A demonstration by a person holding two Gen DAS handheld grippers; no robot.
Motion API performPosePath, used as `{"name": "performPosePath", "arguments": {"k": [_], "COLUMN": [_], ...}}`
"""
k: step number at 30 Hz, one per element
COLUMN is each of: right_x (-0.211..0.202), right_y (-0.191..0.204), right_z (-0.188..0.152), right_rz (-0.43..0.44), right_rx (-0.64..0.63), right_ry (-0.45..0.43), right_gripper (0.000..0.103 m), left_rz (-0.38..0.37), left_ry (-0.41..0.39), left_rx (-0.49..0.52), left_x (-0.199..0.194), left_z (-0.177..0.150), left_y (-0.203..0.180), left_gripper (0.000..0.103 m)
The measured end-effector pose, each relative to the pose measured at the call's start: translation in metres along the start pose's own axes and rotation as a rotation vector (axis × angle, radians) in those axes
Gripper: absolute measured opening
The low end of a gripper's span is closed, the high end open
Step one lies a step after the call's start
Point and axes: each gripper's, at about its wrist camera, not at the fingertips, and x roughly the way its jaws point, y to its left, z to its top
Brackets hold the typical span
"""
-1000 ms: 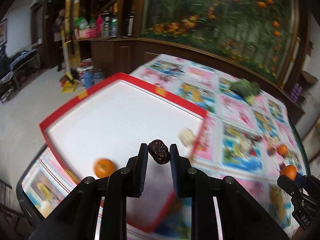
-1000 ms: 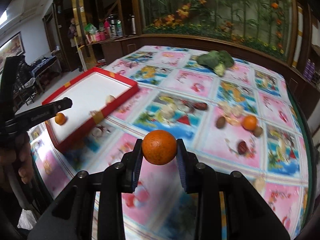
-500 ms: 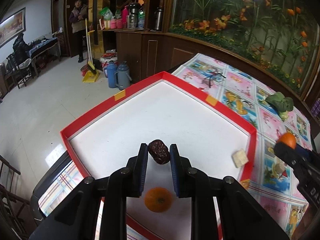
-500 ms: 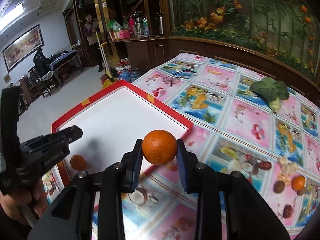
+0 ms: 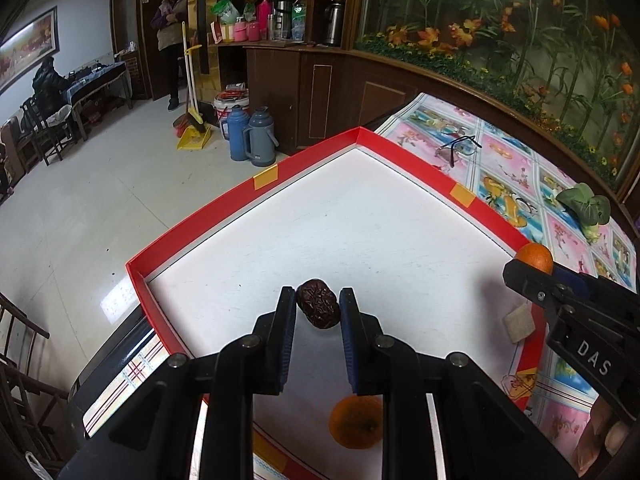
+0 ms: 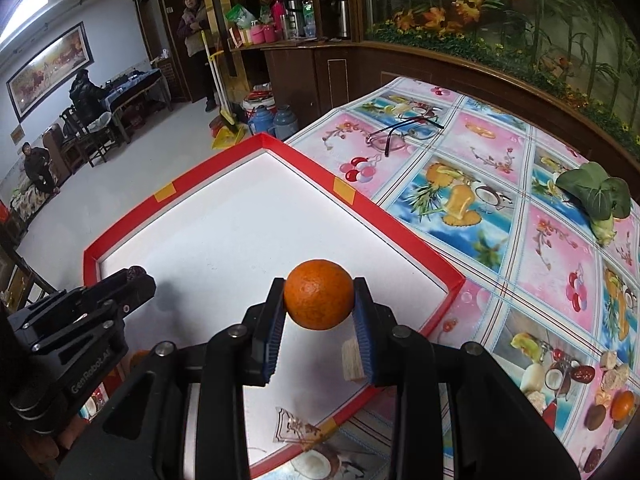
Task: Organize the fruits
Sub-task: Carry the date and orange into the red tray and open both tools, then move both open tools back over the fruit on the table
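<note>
Left cam: left tongs (image 5: 318,312) clamped on a wrinkly date (image 5: 318,309) over the red tray (image 5: 244,188), loose orange (image 5: 355,422) underneath. Right cam: right tongs (image 6: 319,312) squeezing another orange (image 6: 319,294), glasses (image 6: 400,132) and leafy greens (image 6: 596,192) out on the desk (image 6: 552,240).

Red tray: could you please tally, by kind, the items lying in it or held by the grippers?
Oranges: 2, the lying orange and the held orange in the right gripper
Dates: 1, the date in the left gripper
Beige chunk: 1
Total: 4
</note>
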Motion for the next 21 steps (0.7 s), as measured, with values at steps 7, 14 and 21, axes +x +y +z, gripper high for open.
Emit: {"name": "performPosePath", "arguments": {"k": [7, 14, 21], "right_x": [0.013, 0.020, -0.001], "right_y": [-0.003, -0.002, -0.008], "right_z": [0.000, 0.001, -0.001], "right_rz": [0.015, 0.024, 0.025], "right_rx": [0.018, 0.027, 0.062], "right_ry": [0.048, 0.073, 0.025], "right_gripper": [0.035, 0.037, 0.075], "left_rz": [0.013, 0.021, 0.045], "left_ry": [0.012, 0.006, -0.022], "left_rx": [0.000, -0.004, -0.067], "left_x": [0.002, -0.001, -0.016], "left_z": [-0.001, -0.002, -0.005], "left_y": [0.001, 0.001, 0.009], "left_gripper": [0.021, 0.023, 0.070]}}
